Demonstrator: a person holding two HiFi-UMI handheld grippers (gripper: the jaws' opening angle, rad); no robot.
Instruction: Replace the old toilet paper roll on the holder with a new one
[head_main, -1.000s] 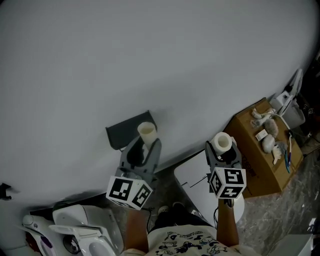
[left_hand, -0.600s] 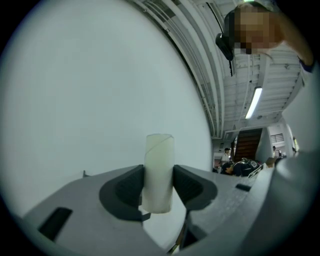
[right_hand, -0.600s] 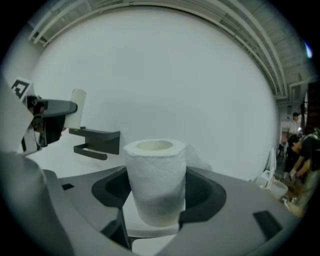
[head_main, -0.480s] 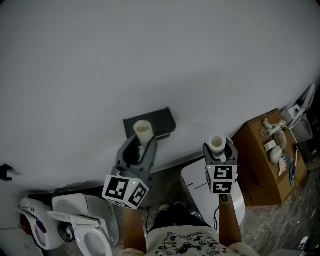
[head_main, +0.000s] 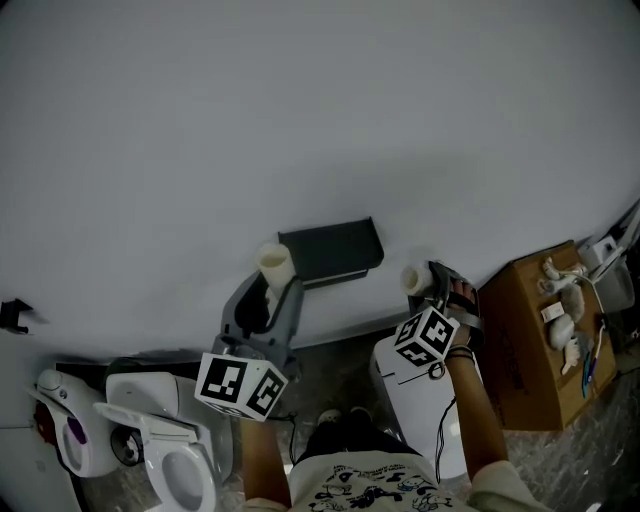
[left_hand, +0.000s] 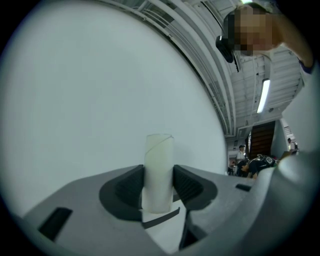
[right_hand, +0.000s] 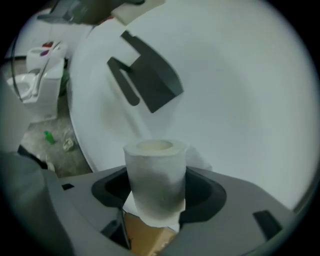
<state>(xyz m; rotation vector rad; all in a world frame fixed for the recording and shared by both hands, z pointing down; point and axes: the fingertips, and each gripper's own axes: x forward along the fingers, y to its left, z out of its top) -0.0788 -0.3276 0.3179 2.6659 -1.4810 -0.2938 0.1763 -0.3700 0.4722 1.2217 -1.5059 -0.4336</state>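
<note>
A dark grey holder (head_main: 330, 250) is fixed to the white wall, and nothing hangs on it. My left gripper (head_main: 268, 292) is shut on a bare cardboard tube (head_main: 275, 266), held upright just left of the holder. In the left gripper view the tube (left_hand: 159, 170) stands between the pads of that gripper (left_hand: 159, 186). My right gripper (head_main: 422, 288), rolled on its side, is shut on a small white toilet paper roll (head_main: 412, 279) right of the holder. The right gripper view shows this roll (right_hand: 155, 175) in the gripper (right_hand: 155, 194), with the holder (right_hand: 150, 80) beyond it.
A toilet (head_main: 165, 460) with its seat down stands at the lower left, beside a white and purple appliance (head_main: 62, 440). A white bin (head_main: 410, 400) is below my right hand. A cardboard box (head_main: 535, 345) with small items on top stands at the right.
The right gripper has rolled onto its side and dropped toward the wall with the roll. The left gripper and its tube now sit left of the holder rather than in front of it.
</note>
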